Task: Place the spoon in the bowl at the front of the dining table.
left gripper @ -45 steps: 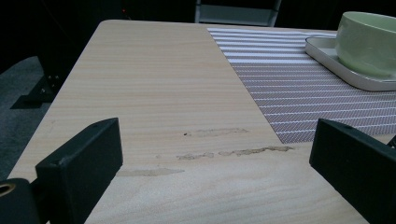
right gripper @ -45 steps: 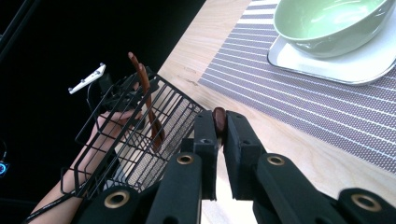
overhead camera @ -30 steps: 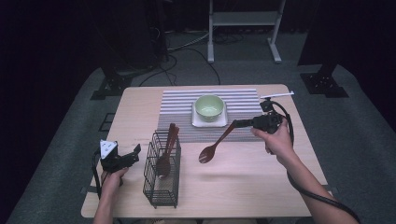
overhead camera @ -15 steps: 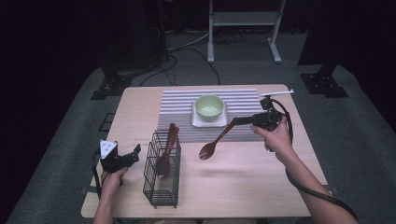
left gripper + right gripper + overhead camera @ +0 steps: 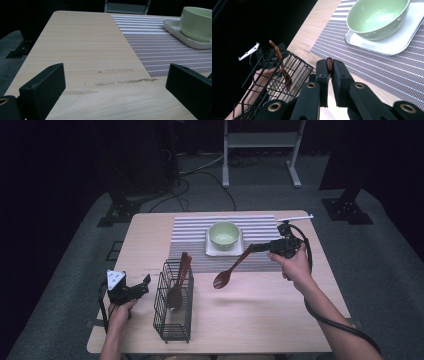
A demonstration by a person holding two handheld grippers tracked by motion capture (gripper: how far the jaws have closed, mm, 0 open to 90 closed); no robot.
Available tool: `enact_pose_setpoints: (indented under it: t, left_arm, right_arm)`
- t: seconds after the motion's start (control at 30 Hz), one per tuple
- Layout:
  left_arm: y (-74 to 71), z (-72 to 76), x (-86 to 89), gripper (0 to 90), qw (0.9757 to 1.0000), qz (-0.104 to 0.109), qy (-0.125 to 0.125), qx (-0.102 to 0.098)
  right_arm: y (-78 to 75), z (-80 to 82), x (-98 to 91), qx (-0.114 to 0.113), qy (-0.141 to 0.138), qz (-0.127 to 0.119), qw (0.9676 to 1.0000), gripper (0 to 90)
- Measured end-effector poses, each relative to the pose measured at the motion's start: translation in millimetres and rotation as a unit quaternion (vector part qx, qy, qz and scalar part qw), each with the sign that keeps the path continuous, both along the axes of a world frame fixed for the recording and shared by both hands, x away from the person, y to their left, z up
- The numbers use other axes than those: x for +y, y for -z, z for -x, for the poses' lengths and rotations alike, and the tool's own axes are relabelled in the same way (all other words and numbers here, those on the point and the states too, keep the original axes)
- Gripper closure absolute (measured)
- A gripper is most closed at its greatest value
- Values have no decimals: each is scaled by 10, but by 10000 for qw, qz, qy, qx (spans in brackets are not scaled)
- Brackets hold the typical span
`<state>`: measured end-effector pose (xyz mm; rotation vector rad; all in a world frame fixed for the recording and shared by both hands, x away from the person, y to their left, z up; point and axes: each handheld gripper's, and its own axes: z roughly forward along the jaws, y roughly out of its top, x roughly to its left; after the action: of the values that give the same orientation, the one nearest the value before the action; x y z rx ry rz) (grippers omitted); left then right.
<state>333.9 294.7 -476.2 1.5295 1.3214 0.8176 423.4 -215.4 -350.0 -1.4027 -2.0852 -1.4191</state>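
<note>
Right gripper (image 5: 256, 247) is clamped on the handle end of a dark wooden spoon (image 5: 231, 269). In the right gripper view the jaws stand nearly together with the brown handle tip (image 5: 329, 64) pinched between the pads. The spoon hangs in the air above the bench (image 5: 280, 305), its handle running down and left from the jaws and its bowl lowest, over bare wood just below the front edge of the striped placemat (image 5: 192, 257), between the wire utensil basket (image 5: 173, 302) and the person's right hand (image 5: 295, 266).

Left gripper (image 5: 135, 290) rests low at the bench's left side, just beside the basket; jaws apart, nothing between them in the left gripper view.

The basket already holds 2 brown utensils (image 5: 179, 280), leaning against its far side. A green bowl (image 5: 224, 234) sits on a white square tray (image 5: 215, 251) on the placemat, near the right gripper.

Handling, judged:
- Spoon: light, stiff, not fragile. Smooth finished wood, so somewhat slippery between hard pads.
- The hold is at the very end of the handle, so the bowl acts as a long lever; the spoon could pivot or swing in the jaws if moved fast.
- A hold nearer mid-handle would steady it. The end grip suits lowering it bowl-first into the basket, if that is the aim.
- The basket is light wire and could tip or slide if nudged; the left gripper is well placed to steady it.
</note>
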Motion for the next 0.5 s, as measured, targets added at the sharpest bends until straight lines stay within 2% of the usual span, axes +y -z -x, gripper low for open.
enact_pose_setpoints:
  t: [0.5]
  left_arm:
    - [0,1,0,17,10000,-20,8,-5]
  right_arm:
    - [-34,-126,-58,-47,243,31,9997,827]
